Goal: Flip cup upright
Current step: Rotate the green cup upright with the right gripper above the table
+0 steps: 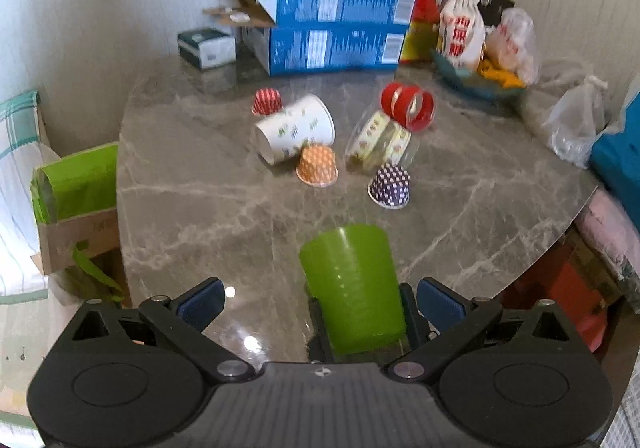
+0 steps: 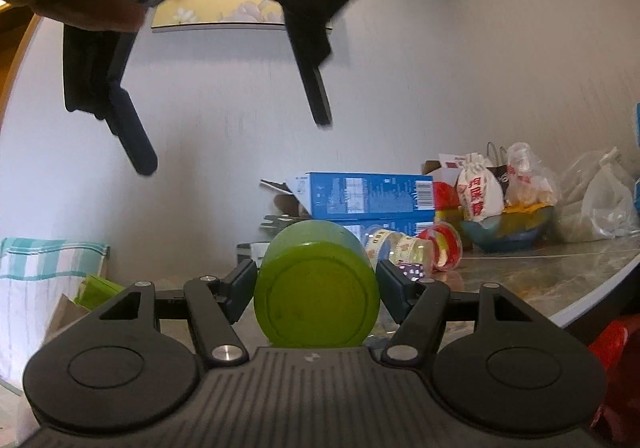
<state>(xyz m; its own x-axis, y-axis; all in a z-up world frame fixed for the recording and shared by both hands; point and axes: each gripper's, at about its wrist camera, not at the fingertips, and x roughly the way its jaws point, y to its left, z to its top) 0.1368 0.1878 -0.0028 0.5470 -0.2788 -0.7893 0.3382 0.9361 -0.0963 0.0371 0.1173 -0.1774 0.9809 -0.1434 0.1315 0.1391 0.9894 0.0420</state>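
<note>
A green plastic cup (image 1: 354, 288) lies on its side near the front of the grey marble table (image 1: 192, 184). My right gripper (image 2: 317, 282) is shut on the green cup (image 2: 316, 288), whose base faces the right wrist camera and whose mouth points away. The right gripper's black fingers (image 1: 412, 320) show beside the cup in the left wrist view. My left gripper (image 1: 320, 304) is open and empty, held above the cup. It also shows in the right wrist view (image 2: 232, 144), high over the table.
Beyond lie a white paper cup (image 1: 296, 132), a clear jar with a red lid (image 1: 390, 128), and small red (image 1: 267, 101), orange (image 1: 318, 165) and purple (image 1: 390, 185) cups. Blue boxes (image 1: 332, 28), a bowl of snacks (image 1: 476, 76) and bags (image 1: 576, 124) line the back. A green bag (image 1: 76, 184) stands left.
</note>
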